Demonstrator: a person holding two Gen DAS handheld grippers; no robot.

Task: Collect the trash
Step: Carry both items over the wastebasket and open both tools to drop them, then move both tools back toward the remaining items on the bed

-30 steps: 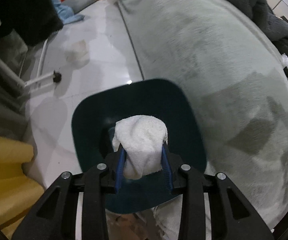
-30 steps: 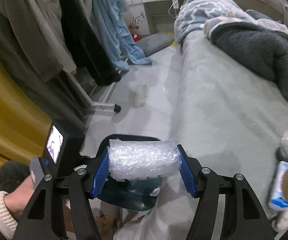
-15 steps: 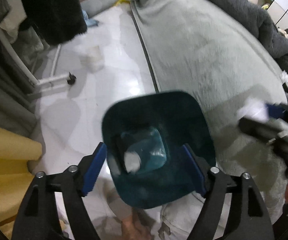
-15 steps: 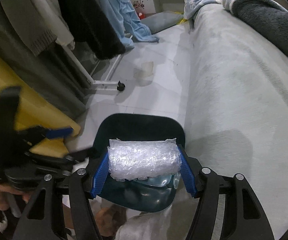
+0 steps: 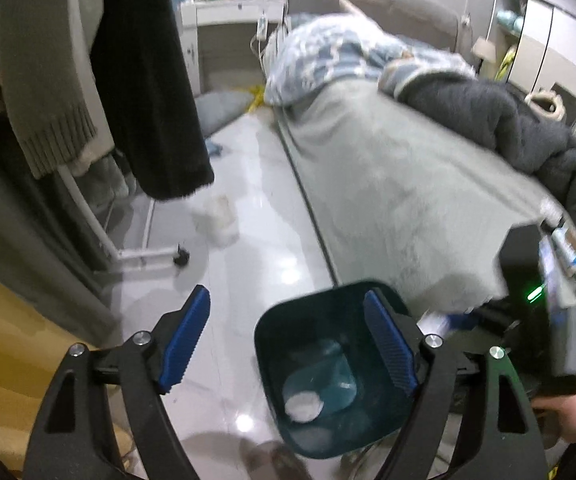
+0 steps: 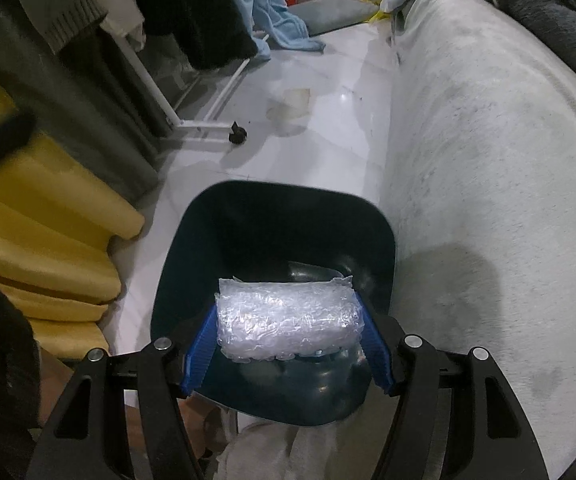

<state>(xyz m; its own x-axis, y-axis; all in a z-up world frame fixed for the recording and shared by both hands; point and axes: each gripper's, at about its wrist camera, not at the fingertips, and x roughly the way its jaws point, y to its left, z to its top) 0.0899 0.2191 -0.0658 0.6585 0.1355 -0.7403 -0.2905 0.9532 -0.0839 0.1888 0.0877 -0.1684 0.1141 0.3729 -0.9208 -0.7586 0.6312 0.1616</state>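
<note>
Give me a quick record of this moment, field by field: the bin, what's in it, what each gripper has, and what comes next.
bin: dark teal trash bin on the glossy floor beside the grey-covered bed
in bin: white wad at the bottom
left gripper: jaws apart, nothing between them
right gripper: shut on the bubble wrap roll, over the bin's mouth
likely next: release the roll into the bin
</note>
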